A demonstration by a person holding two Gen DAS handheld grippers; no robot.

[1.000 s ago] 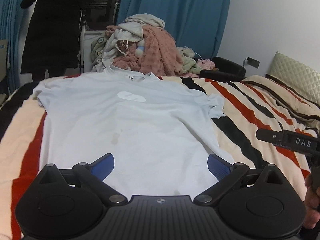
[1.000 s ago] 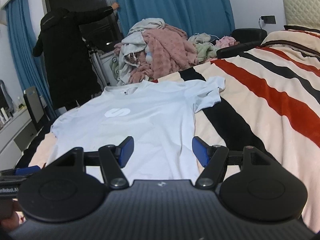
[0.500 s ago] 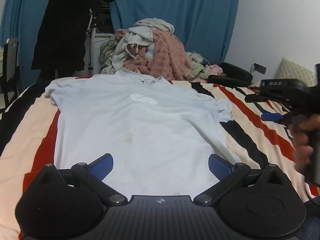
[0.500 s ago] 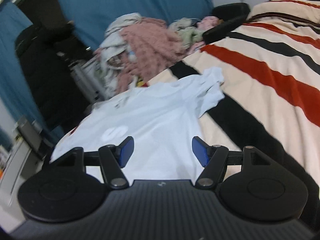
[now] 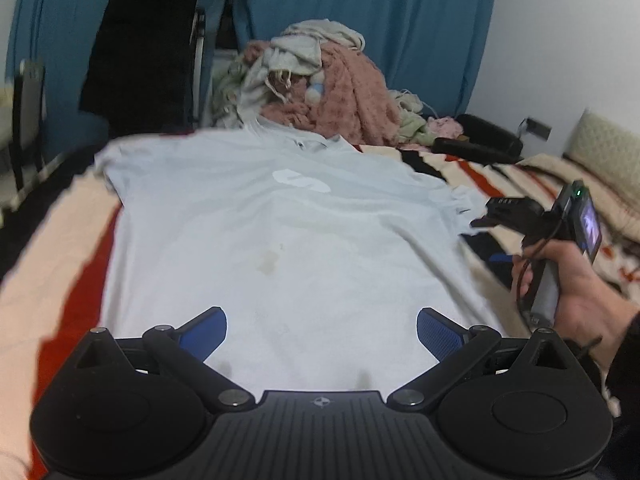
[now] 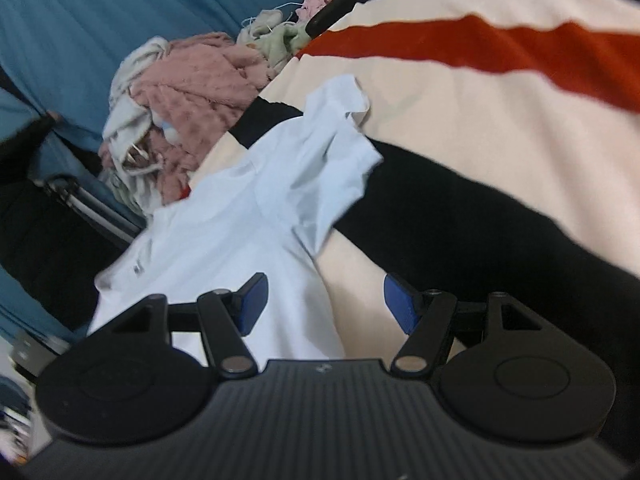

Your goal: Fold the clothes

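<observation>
A pale blue T-shirt (image 5: 280, 240) with a white chest logo lies flat, front up, on the striped bed. My left gripper (image 5: 322, 330) is open and empty, just above the shirt's bottom hem. My right gripper (image 6: 324, 300) is open and empty, tilted, over the shirt's right side below the right sleeve (image 6: 332, 152). In the left wrist view the right gripper (image 5: 496, 216) is held in a hand beside that sleeve. The shirt also shows in the right wrist view (image 6: 240, 216).
A heap of pink, grey and green clothes (image 5: 320, 80) lies beyond the shirt's collar. The bedspread (image 6: 500, 80) has cream, red and black stripes. A person in black (image 5: 140, 40) stands by blue curtains at the far left. A headboard (image 5: 608, 148) is at the right.
My right gripper moved forward along the shirt's right side toward the sleeve and tilted. My left gripper stayed at the hem, open.
</observation>
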